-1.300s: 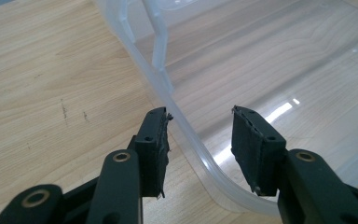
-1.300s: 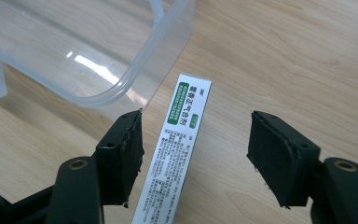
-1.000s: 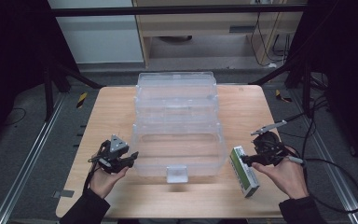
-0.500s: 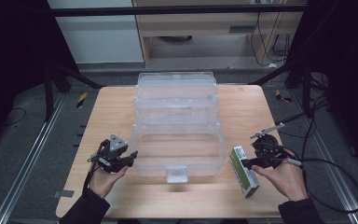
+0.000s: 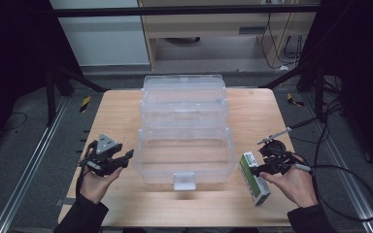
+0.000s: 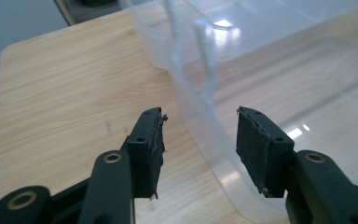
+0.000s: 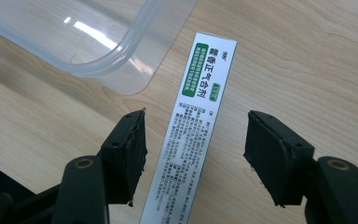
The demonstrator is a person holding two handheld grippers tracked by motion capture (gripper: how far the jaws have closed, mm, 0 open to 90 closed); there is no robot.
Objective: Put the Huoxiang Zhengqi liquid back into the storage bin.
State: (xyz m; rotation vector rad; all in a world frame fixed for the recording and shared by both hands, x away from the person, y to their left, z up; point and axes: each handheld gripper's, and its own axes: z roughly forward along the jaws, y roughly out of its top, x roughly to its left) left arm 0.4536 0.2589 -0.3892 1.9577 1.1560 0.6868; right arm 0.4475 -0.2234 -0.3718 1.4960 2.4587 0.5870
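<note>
High view: a clear plastic bin [image 5: 184, 131] is sitting mid-tabletop [image 5: 121, 111], with a long lid or second section lying open behind it; the left gripper [image 5: 121, 160] is hovering just beside the bin's left wall, and the right gripper [image 5: 258, 170] is hanging over a box [image 5: 254, 177] lying to the right of the bin.
Left gripper view: this view is showing what the high view is not, the bin's rounded rim [image 6: 200, 121] running up between the two black jaws; the left gripper [image 6: 199, 135] has just been opening, its pads standing apart from the rim on either side and pressing on nothing.
Right gripper view: the right gripper [image 7: 196, 140] is standing wide, the box [image 7: 191, 130] lying flat on the tabletop [image 7: 307, 56] between the jaws and untouched by either pad; the box's printed face is showing here, white with a green label block and small dark print, which the high view is leaving too small to read.
Bin: transparent, glossy, thin-walled, with rounded corners and a small frosted latch [image 5: 184, 181] at the near edge.
Box: long, narrow, flat-sided carton, green along one side.
Tabletop: pale wood with fine straight grain and rounded corners.
Pads: black, blocky, with a rough ridged face [image 6: 254, 140].
</note>
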